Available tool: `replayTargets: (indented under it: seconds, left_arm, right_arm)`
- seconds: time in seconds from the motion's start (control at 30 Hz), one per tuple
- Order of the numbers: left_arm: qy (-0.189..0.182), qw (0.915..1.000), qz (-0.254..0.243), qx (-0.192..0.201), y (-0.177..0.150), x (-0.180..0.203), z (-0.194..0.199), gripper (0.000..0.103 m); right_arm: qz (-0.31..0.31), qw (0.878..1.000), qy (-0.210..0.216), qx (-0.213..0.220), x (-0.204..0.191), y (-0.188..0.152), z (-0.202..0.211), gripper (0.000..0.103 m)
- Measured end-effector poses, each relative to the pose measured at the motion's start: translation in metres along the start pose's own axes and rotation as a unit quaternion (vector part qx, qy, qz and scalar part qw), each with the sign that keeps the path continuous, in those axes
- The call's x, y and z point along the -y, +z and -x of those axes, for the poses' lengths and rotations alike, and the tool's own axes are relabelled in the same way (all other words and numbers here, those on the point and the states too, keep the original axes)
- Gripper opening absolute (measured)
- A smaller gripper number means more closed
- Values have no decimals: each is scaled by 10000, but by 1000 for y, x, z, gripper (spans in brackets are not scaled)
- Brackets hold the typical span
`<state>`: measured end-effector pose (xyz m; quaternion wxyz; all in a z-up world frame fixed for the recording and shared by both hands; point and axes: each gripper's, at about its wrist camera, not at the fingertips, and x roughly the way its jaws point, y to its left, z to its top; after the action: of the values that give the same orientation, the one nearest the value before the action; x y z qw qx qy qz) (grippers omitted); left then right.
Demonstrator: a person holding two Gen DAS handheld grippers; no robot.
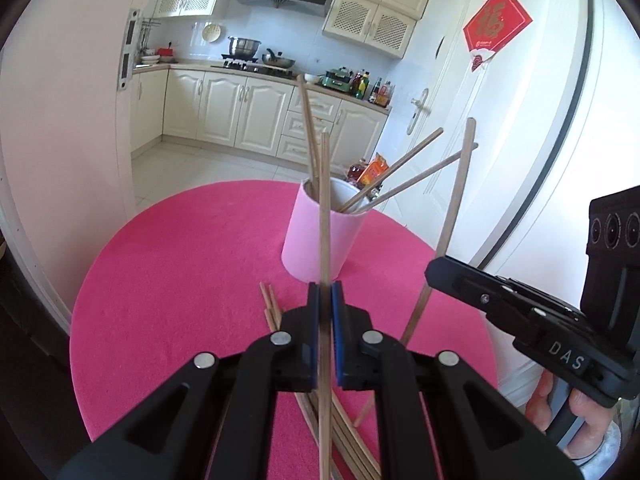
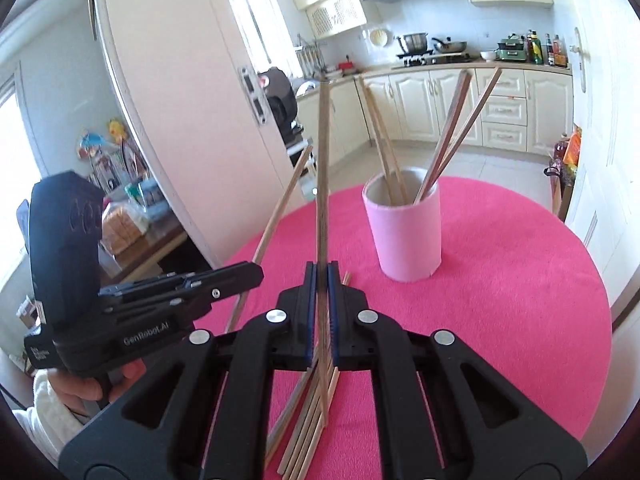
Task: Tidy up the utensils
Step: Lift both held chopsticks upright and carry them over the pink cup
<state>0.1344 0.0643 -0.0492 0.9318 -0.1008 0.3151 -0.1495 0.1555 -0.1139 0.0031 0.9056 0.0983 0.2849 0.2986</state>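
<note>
Four wooden chopsticks (image 2: pixel 448 136) stand tilted in the pink cylindrical holder (image 2: pixel 406 236), two leaning toward its left rim and two toward its right, their upper ends fanning out above the opening. The holder sits upright on a round table covered with a bright pink cloth (image 2: pixel 520 300). More loose chopsticks (image 2: pixel 308 420) of the same thin, pale-brown wood lie in a rough bundle on the cloth at the near edge, under both tools and well short of the holder.

The left gripper (image 1: pixel 325 296) is clamped tight on a single chopstick (image 1: pixel 325 208), its blue pads pressing the stick from both sides; the stick rises nearly upright, crossing in front of the holder. The right gripper (image 2: pixel 321 276) is likewise closed on one chopstick (image 2: pixel 322 152), which stands steeply up between its pads, left of the holder. In each wrist view the other tool shows at the side with its own stick slanting up, a hand (image 2: pixel 86 388) wrapped around the handle.
</note>
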Motion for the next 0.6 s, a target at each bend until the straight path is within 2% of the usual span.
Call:
replayTargets:
  seconds: [0.1, 0.4, 0.47, 0.6]
  left_arm:
    - [-179, 9995, -140, 228, 4, 9, 2, 6]
    - [-330, 9947, -216, 946, 39, 19, -5, 6]
    - [-354, 9915, -236, 1229, 47, 21, -5, 6]
    - [-298, 9793, -294, 1982, 63, 25, -8, 6]
  right_arm:
    - [-57, 9997, 23, 240, 4, 7, 6, 6]
    - [-86, 9970, 136, 758, 15, 32, 18, 6]
    - [-61, 9955, 138, 933, 16, 39, 22, 6]
    - [-4, 9910, 81, 1339, 20, 57, 33, 6]
